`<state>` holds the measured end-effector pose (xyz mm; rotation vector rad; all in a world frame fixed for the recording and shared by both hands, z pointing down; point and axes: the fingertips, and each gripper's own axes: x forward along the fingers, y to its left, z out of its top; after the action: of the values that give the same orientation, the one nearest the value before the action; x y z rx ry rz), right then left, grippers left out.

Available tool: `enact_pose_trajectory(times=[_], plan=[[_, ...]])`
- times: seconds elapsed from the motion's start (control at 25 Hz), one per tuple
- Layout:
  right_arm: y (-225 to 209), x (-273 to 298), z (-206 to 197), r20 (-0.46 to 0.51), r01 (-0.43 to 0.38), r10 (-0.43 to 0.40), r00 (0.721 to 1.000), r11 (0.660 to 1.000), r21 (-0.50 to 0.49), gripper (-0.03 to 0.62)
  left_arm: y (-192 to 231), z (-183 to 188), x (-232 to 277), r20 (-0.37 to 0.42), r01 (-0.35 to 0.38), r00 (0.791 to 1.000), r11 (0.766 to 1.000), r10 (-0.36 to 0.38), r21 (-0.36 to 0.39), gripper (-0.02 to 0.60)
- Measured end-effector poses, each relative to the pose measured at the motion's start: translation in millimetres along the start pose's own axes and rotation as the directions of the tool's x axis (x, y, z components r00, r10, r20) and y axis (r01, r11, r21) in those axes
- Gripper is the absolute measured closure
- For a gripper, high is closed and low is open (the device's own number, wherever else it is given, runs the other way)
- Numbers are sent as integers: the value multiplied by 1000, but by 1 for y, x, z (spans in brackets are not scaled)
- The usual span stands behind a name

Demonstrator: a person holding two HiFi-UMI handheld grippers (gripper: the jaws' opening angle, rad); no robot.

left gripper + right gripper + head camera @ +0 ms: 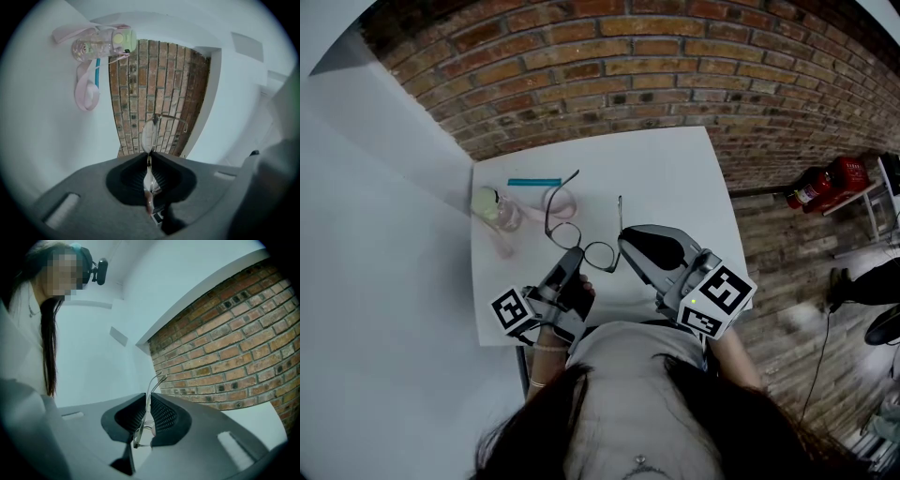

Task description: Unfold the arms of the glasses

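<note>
— While the white table [675, 173] sits under them, what do the grippers hold?
— The right gripper [623, 244] and left gripper [574, 257] each pinch the glasses [566, 233] at the table's near half, near a small bottle [501, 209].

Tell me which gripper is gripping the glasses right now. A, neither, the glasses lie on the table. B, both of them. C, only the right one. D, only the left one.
B: the left gripper is shut on the glasses at one lens, and the right gripper is shut on the frame as well, so the glasses are held between the two above the white table.
</note>
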<state>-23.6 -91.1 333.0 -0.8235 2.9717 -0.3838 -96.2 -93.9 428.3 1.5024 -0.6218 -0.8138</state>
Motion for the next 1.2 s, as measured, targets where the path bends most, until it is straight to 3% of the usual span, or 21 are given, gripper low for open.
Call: enact_pose_trajectory(times=[0.48,1.2], plan=[[-1,-1,0,0,-1,1,1000,1000,4,556,5,9,-4,47,5,999,998,-2,-56,555],[7,0,3,20,-43,43,999,999,10,557,8,10,-3,47,-7,999,998,10,-56,557]])
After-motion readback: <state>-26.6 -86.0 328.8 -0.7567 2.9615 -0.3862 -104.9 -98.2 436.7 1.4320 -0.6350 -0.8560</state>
